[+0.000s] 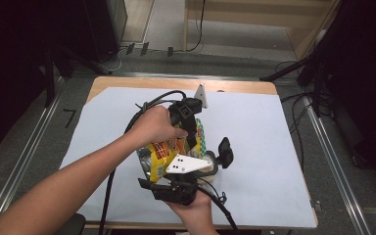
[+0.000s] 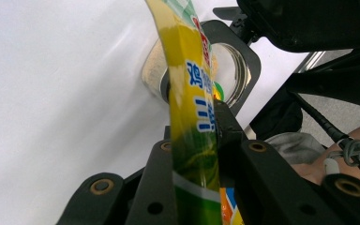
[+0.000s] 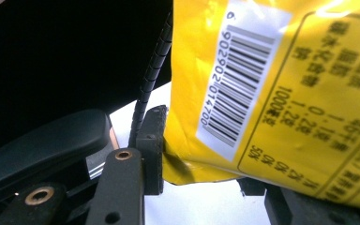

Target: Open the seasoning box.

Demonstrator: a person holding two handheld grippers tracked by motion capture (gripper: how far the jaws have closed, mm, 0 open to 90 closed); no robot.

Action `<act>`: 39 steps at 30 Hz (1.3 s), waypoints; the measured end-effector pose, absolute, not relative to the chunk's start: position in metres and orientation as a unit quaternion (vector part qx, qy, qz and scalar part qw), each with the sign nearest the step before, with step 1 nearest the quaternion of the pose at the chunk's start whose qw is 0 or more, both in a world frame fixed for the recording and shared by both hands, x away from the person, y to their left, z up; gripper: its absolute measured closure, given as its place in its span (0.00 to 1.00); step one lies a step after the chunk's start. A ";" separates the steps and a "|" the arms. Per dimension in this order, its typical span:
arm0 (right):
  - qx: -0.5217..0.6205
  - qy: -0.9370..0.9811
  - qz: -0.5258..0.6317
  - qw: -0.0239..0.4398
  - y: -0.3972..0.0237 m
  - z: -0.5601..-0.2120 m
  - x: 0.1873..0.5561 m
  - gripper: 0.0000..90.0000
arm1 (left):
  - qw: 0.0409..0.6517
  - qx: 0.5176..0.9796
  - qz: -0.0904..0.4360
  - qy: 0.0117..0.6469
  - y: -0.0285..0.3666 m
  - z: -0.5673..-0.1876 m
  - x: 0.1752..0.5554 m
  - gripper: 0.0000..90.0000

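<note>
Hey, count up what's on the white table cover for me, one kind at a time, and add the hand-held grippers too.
Yellow snack bag: 1
Metal pot with a black handle: 1
Hand-held grippers, left gripper and right gripper: 2
Total: 4

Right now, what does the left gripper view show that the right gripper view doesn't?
Left gripper view: the left gripper, its fingers shut on the edge of the yellow packet, and beyond it a round container with pale powder. Right gripper view: a white barcode label and printed text on the packet's back. Both: the same yellow packet.
</note>
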State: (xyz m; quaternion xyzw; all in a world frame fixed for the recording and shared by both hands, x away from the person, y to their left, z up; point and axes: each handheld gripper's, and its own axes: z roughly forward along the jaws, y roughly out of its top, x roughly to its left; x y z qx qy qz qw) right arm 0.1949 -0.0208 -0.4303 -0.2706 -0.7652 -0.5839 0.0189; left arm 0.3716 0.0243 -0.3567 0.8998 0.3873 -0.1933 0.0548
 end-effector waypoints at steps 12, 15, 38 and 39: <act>-0.259 -0.769 -0.584 0.004 -0.019 -0.430 0.192 0.67 | 0.052 0.898 -0.195 0.390 0.025 -0.358 0.372 0.95; -0.262 -0.769 -0.583 0.005 -0.019 -0.431 0.192 0.68 | 0.052 0.899 -0.194 0.389 0.025 -0.358 0.372 0.95; -0.261 -0.771 -0.581 0.006 -0.019 -0.431 0.193 0.68 | 0.057 0.898 -0.194 0.391 0.026 -0.359 0.371 0.94; -0.262 -0.771 -0.581 0.007 -0.019 -0.431 0.193 0.68 | 0.056 0.898 -0.195 0.391 0.026 -0.359 0.371 0.94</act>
